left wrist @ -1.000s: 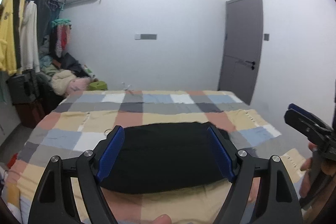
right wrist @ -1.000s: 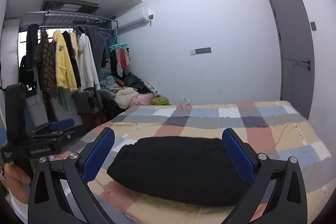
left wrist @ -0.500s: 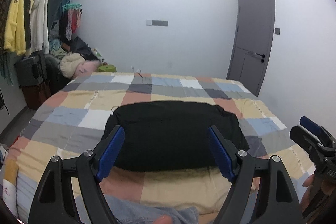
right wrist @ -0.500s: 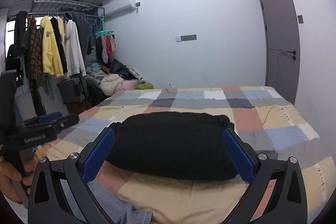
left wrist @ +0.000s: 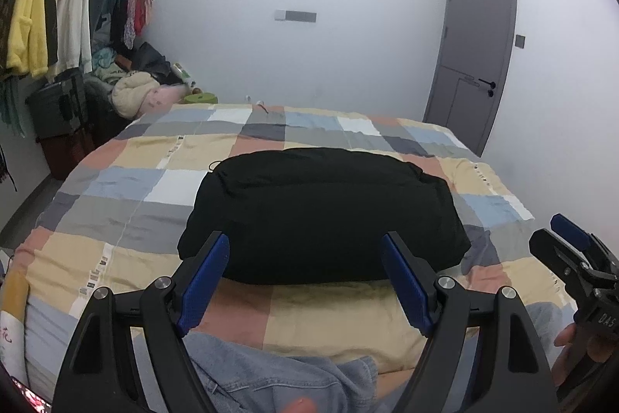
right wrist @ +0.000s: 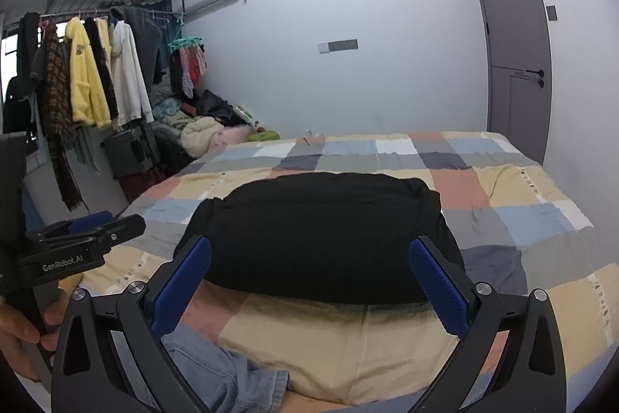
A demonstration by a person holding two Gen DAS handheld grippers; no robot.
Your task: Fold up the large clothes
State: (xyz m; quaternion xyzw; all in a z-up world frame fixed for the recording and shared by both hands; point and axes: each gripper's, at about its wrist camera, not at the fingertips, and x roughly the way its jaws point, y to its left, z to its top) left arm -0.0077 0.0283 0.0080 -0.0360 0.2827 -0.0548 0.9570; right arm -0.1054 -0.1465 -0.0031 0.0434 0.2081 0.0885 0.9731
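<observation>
Broadly, the bed with its checked patchwork cover [left wrist: 127,157] carries the black garment, already a thick folded bundle [left wrist: 321,215], nearer the bed's front edge than its far edge. A pale denim piece [left wrist: 271,374] drapes over that front edge, mostly cut off. The left gripper [left wrist: 305,281] and right gripper [right wrist: 309,281] both hover spread apart, holding nothing. Judged next: pinch both near corners evenly. Whether the bundle's layers are aligned is unreadable.

One black folded garment [left wrist: 321,215], one denim piece [left wrist: 271,374] (partly hidden), two grippers, one bed [left wrist: 116,157], one door [left wrist: 472,53].
</observation>
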